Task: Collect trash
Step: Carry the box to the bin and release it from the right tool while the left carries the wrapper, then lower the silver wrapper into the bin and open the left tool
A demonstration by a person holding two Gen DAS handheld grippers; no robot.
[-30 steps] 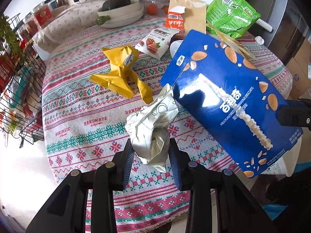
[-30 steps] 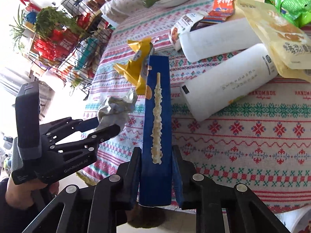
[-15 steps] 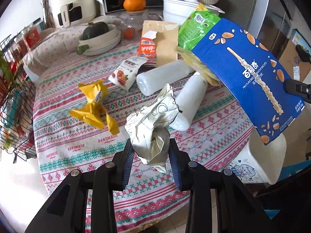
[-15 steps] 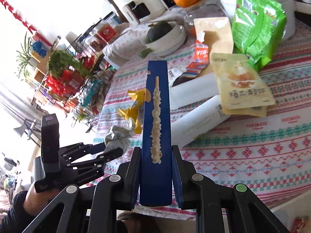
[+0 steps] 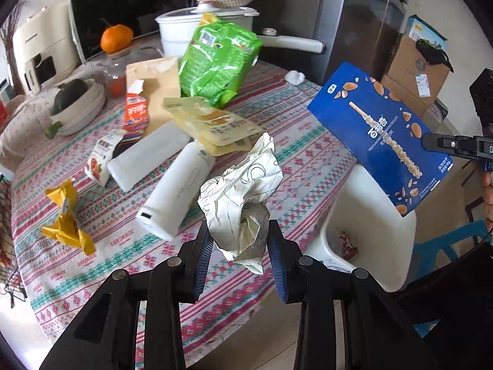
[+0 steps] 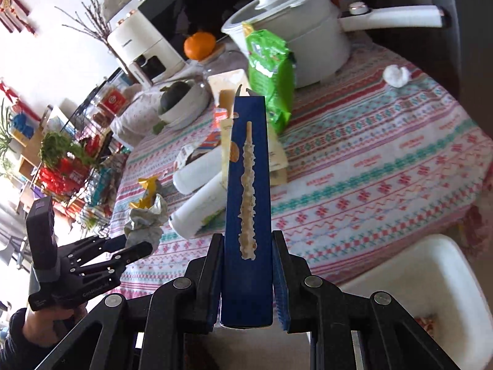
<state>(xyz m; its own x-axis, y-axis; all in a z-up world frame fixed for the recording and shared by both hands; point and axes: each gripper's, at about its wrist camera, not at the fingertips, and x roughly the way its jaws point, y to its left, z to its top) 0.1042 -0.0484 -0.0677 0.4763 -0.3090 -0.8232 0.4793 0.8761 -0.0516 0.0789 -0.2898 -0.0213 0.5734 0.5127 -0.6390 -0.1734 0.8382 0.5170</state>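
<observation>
My left gripper is shut on a crumpled white paper wrapper, held in the air above the table's near edge. My right gripper is shut on a flat blue biscuit box, gripped edge-on. In the left wrist view that blue box hangs above a white trash bin beside the table, with a wrapper lying inside. The right wrist view shows the left gripper with the paper ball at lower left, and the bin's rim at lower right.
On the patterned tablecloth lie a yellow wrapper, two white bottles, a beige pouch, a green bag, small snack packets, a tissue. A white pot, bowls and an orange stand behind. A wire rack is left.
Both grippers have drawn back and to the right from the table with their loads. The blue box now hangs over the white bin, which has come into view.
</observation>
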